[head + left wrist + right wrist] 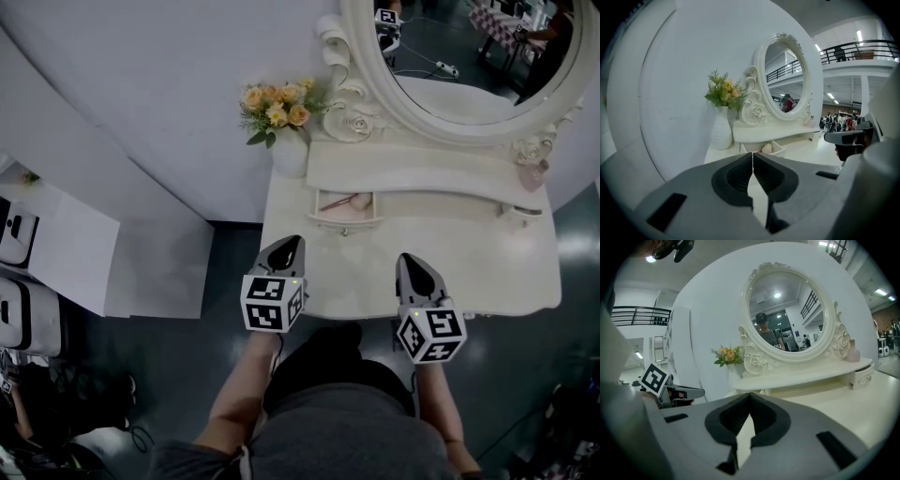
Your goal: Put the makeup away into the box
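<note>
**Clerk:** Item one, the landmark?

**Checker:** Oval mirror [469, 56], white carved frame, standing at the back of a white dressing table [469, 272]. Everything else is listed against it.

**Clerk:** Item two?

**Checker:** White vase [289, 155] of yellow and orange flowers [279, 108], just left of the mirror's base, on the table top.

**Clerk:** Item three?

**Checker:** Pink bottle [534, 173], small, at the mirror's lower right, on the shelf under the frame.

**Clerk:** The box?

**Checker:** Open drawer [345, 221], pulled out from the shelf below the mirror's left half.

**Clerk:** And the makeup?

**Checker:** Makeup [339, 201] lies inside that drawer: one slim pinkish piece in the head view, one rounded beige piece in the left gripper view. What either one is I cannot tell.

**Clerk:** Left gripper?

**Checker:** Left gripper [289, 246], below the mirror's left edge, over the table's front left part, short of the drawer and apart from it. Jaws closed together, pads meeting, nothing between them.

**Clerk:** Right gripper?

**Checker:** Right gripper [412, 265], below the mirror's middle, over the front of the table top. Jaws likewise closed tip to tip, nothing held.

**Clerk:** Fittings?

**Checker:** One marker cube per gripper, left [272, 302], right [429, 335], both on the side away from the mirror.
</note>
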Motion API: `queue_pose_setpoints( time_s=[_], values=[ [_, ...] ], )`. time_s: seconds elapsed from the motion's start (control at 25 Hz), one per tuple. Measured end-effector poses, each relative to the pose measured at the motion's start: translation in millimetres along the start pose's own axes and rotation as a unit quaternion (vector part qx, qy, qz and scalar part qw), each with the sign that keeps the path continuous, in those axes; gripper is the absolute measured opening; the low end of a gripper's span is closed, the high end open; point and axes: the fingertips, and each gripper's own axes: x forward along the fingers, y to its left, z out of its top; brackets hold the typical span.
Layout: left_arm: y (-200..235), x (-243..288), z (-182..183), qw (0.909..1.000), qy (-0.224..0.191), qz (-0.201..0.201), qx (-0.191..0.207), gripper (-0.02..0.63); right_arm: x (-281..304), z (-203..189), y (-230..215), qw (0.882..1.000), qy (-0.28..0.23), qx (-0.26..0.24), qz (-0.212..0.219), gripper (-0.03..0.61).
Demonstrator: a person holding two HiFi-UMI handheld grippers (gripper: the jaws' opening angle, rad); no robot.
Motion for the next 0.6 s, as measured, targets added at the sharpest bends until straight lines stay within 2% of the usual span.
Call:
queue_pose_setpoints(
  time_s=[0.6],
  values=[
    [5.5, -20.0, 2.9, 0.9995, -0.024, 0.002, -0.022, 0.011, -15.5, -3.3, 4.2, 1.000, -0.005, -0.004, -0.002, 0.003]
  ],
)
